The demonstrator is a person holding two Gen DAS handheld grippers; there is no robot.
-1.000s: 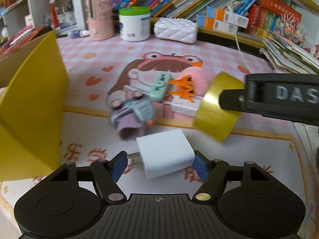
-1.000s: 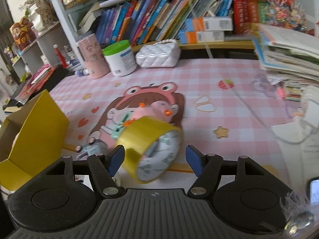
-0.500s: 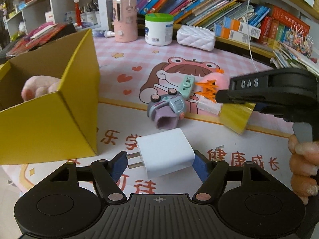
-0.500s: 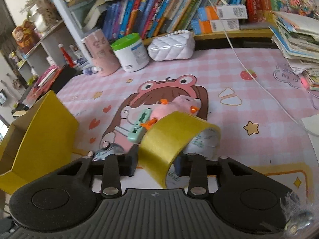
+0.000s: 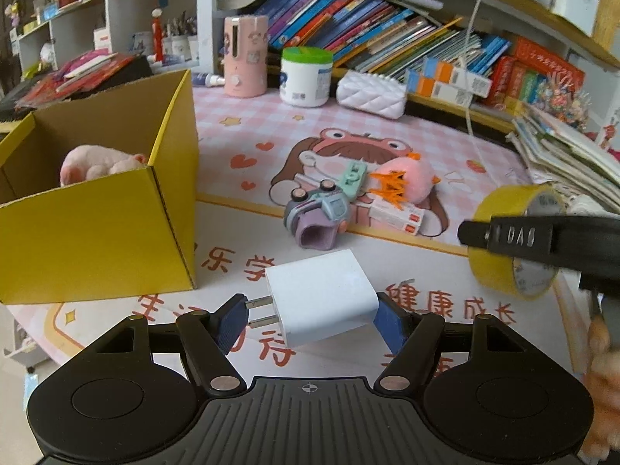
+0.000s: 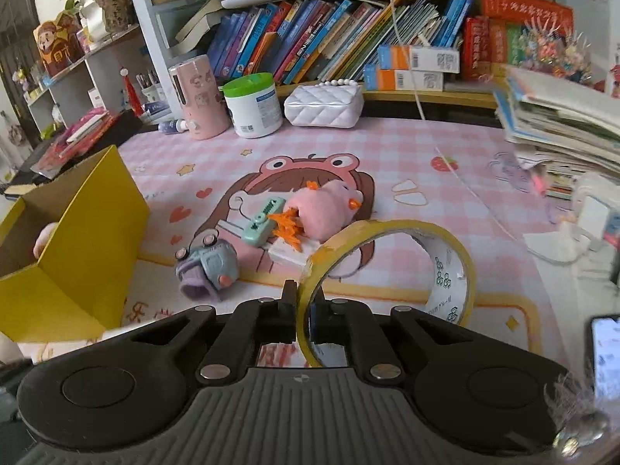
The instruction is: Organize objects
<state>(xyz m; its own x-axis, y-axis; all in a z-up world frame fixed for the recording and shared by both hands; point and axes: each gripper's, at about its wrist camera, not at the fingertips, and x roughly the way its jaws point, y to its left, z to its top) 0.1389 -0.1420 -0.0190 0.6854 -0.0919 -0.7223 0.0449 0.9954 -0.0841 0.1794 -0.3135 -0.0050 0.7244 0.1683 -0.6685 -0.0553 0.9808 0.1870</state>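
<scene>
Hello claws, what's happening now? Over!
Left claw shut on white charger. Right claw shut on yellow tape roll. Yellow box open, nothing blocking it.

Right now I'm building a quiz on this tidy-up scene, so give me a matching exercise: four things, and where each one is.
Things:
1. white charger
2. yellow tape roll
3. pink plush
4. green-lidded tub

Places:
A. inside the yellow box
B. at the back of the mat, by the white purse
C. in the right gripper
D. in the left gripper

Pairs: 1-D, 2-C, 3-A, 4-B
</scene>
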